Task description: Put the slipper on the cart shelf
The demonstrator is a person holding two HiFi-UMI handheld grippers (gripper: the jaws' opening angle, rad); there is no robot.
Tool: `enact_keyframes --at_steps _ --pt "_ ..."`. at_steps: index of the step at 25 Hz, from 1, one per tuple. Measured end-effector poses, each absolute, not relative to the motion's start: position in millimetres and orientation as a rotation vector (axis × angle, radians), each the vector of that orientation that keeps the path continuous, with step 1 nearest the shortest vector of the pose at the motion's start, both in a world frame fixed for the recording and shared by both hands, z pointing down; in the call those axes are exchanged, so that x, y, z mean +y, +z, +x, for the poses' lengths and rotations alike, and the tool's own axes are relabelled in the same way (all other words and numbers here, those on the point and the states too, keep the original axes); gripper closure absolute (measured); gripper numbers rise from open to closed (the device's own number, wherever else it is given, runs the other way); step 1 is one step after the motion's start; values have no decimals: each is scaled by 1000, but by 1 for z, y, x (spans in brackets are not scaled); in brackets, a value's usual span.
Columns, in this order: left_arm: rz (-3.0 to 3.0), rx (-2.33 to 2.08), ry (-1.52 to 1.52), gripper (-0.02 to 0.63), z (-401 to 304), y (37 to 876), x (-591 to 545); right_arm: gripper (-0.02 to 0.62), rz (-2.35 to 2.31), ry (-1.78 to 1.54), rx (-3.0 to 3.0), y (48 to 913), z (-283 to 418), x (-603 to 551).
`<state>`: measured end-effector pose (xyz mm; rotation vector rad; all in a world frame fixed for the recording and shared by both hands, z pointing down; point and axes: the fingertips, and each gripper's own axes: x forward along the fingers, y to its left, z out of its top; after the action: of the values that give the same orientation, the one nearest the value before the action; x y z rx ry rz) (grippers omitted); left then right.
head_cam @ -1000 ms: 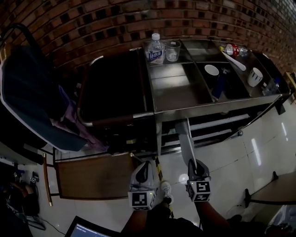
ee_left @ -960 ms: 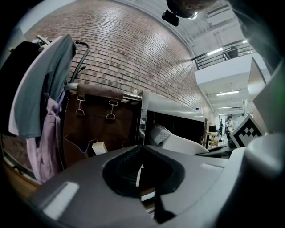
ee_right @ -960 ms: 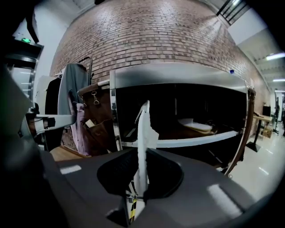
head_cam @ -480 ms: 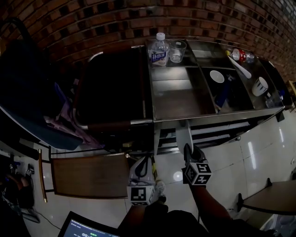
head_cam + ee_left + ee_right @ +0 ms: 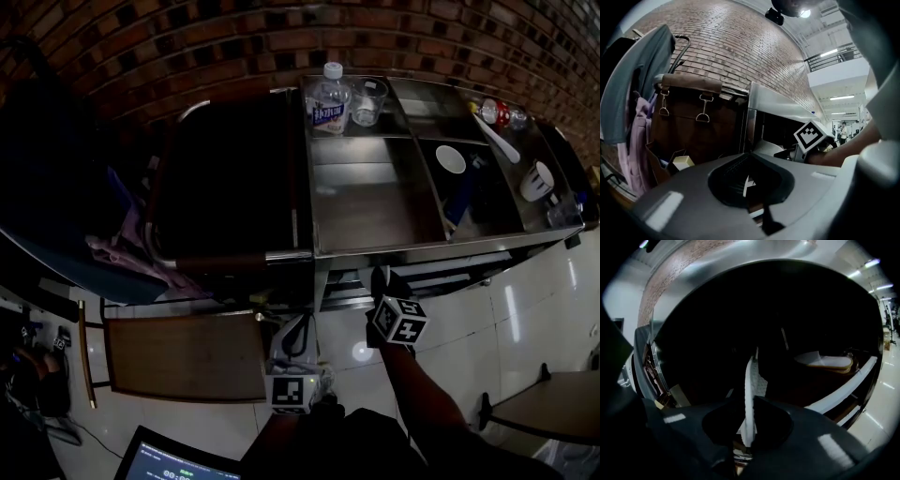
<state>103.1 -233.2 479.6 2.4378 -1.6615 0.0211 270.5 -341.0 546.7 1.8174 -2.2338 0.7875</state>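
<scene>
My right gripper [image 5: 379,279] is shut on a white slipper [image 5: 749,385], which stands edge-on between its jaws. It reaches into the dark opening under the steel cart's top [image 5: 375,197], at the level of the lower shelf [image 5: 846,390]. A second pale slipper [image 5: 825,361] lies flat on that shelf, to the right. From the head view the held slipper is almost hidden under the cart's front edge. My left gripper [image 5: 292,334] hangs low over the floor, left of the right one, with its jaws together and nothing in them. The right gripper's marker cube [image 5: 813,136] shows in the left gripper view.
On the cart top stand a water bottle [image 5: 331,98], a glass [image 5: 369,101], a white bowl [image 5: 450,159] and a mug [image 5: 539,180]. A dark brown bag [image 5: 225,178] sits left of the cart, clothes [image 5: 122,253] beside it. A wooden board [image 5: 183,354] lies on the tiled floor.
The right gripper has moved forward with the slipper, from over the floor to under the cart's front edge. The left gripper has stayed low near the floor.
</scene>
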Motion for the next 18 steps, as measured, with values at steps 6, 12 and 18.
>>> enact_keyframes --at_steps 6,12,18 --pt "2446 -1642 29 595 107 483 -237 557 1788 885 -2257 563 265 -358" --pt "2431 -1643 25 595 106 486 -237 542 1856 898 -2221 574 273 -369" --pt "2414 -1638 21 595 103 488 -237 525 1904 735 -2209 578 279 -370"
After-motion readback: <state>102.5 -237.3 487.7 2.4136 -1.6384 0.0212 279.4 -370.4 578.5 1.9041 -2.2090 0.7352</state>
